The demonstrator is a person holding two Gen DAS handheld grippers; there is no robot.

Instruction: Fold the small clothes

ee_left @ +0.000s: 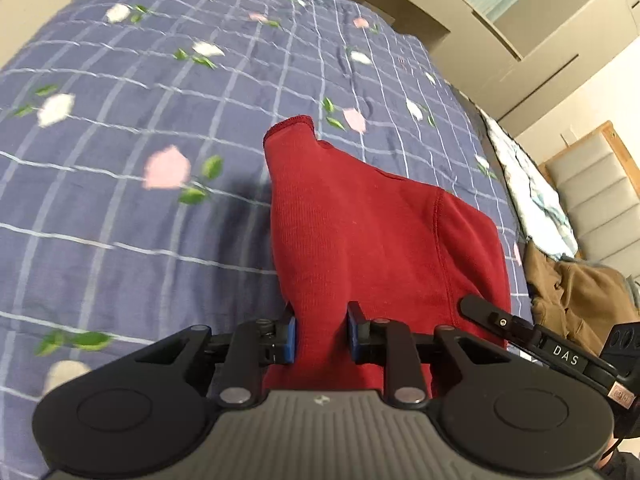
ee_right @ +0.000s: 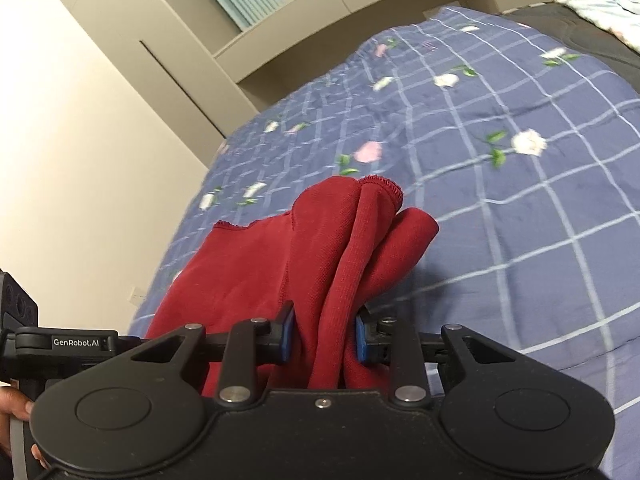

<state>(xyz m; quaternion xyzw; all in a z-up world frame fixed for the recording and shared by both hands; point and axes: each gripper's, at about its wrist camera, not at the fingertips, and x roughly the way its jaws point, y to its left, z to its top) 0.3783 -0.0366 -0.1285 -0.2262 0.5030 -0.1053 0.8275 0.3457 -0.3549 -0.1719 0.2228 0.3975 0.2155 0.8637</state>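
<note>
A small dark red knitted garment [ee_left: 360, 220] hangs over a blue checked bedspread with flowers [ee_left: 120, 200]. My left gripper [ee_left: 321, 334] is shut on a bunch of its cloth, the blue pads pressing from both sides. In the right wrist view the same red garment [ee_right: 320, 248] drapes forward in folds, and my right gripper [ee_right: 326, 334] is shut on another bunch of it. The right gripper's black body [ee_left: 540, 344] shows at the lower right of the left wrist view. The garment's far hem [ee_left: 290, 124] rests near the bedspread [ee_right: 500, 200].
A beige wardrobe and shelf [ee_right: 120, 80] stand behind the bed. A brown garment [ee_left: 576, 296] and a pale patterned cloth [ee_left: 528, 188] lie at the bed's right edge. A hand [ee_right: 16, 404] holds the other gripper's handle at the lower left.
</note>
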